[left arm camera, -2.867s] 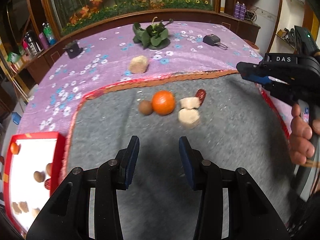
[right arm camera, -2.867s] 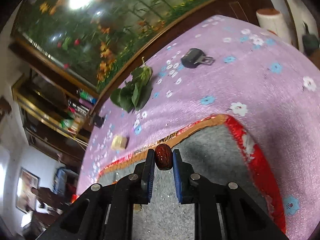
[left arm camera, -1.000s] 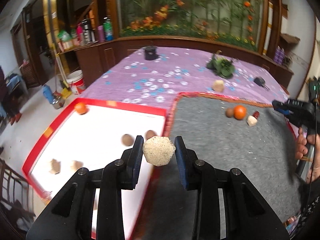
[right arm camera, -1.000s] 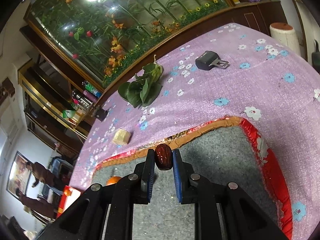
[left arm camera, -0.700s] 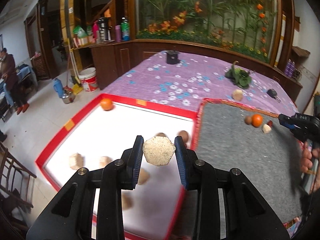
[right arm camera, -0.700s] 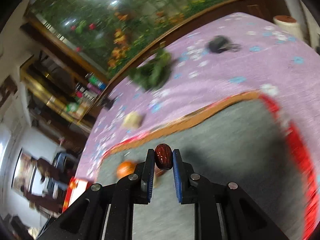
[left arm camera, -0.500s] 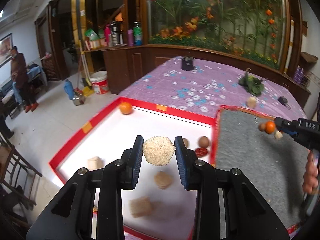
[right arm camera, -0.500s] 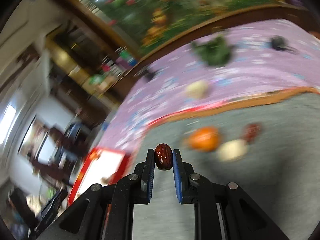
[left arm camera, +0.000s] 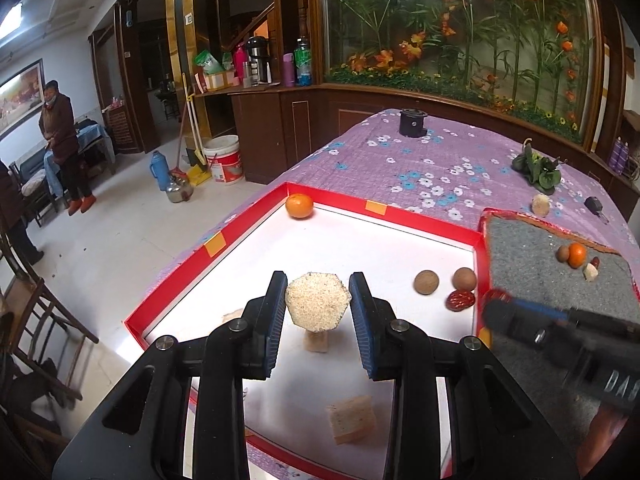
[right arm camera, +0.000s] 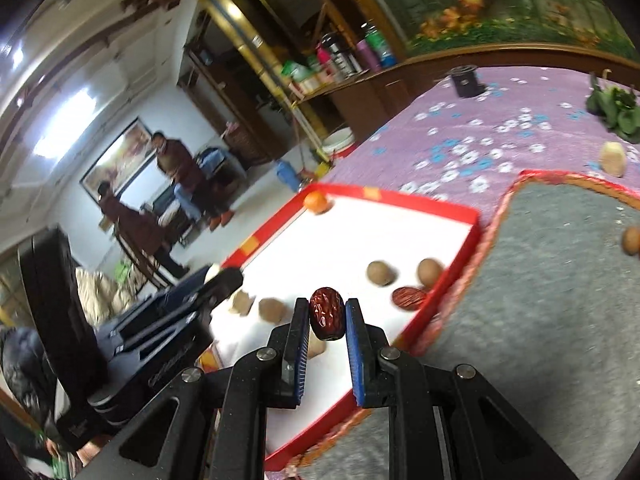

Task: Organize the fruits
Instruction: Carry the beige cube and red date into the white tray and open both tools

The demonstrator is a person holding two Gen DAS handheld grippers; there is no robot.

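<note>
Grippers clamp: left gripper rice cake, right gripper date.

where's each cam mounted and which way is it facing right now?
Left wrist: rides the left claw, looking down over the white red-rimmed tray; own fingers grip a beige hexagonal cake; right claw at frame right.
Right wrist: rides the right claw, facing the tray's near corner from the grey felt mat; fingers pinch a dark red date.
Shared: tray, two brown round fruits, orange tangerine.

Dark wood cabinets, pale tiled floor.
</note>
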